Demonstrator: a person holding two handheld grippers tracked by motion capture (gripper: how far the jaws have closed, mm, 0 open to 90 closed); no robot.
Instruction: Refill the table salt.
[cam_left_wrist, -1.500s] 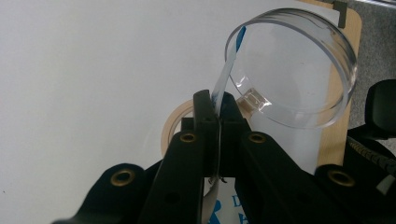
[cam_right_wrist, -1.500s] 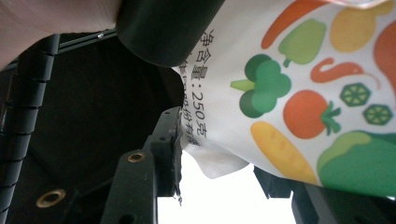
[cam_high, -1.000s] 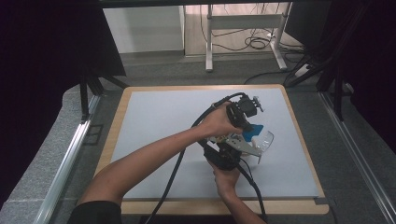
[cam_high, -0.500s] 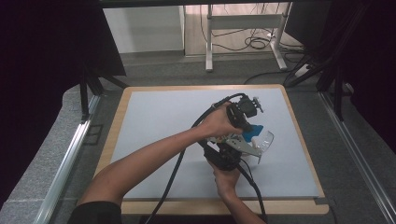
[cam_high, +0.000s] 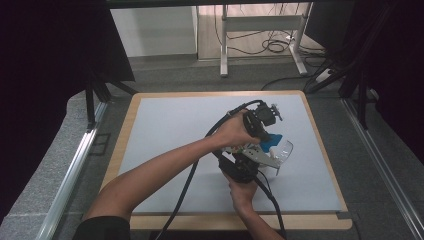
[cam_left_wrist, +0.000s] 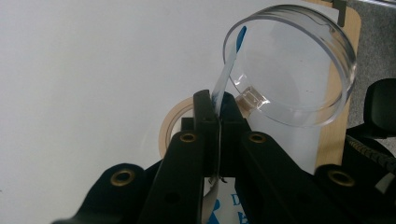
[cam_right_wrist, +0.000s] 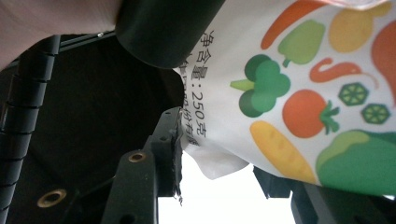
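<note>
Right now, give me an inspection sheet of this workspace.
Surface: pale mat on a wood-edged table.
Job's things: printed pouch held between both tools; clear round dish beside it.
Clutter: tape ring on the mat behind the left tool's jaws.
Grippers: left tool shut on the pouch's thin top edge; right tool shut on the pouch.
Cables: black cable trails from each tool toward the person; loose cables on the floor beyond.
Surroundings: dark curtains, metal stand.
</note>
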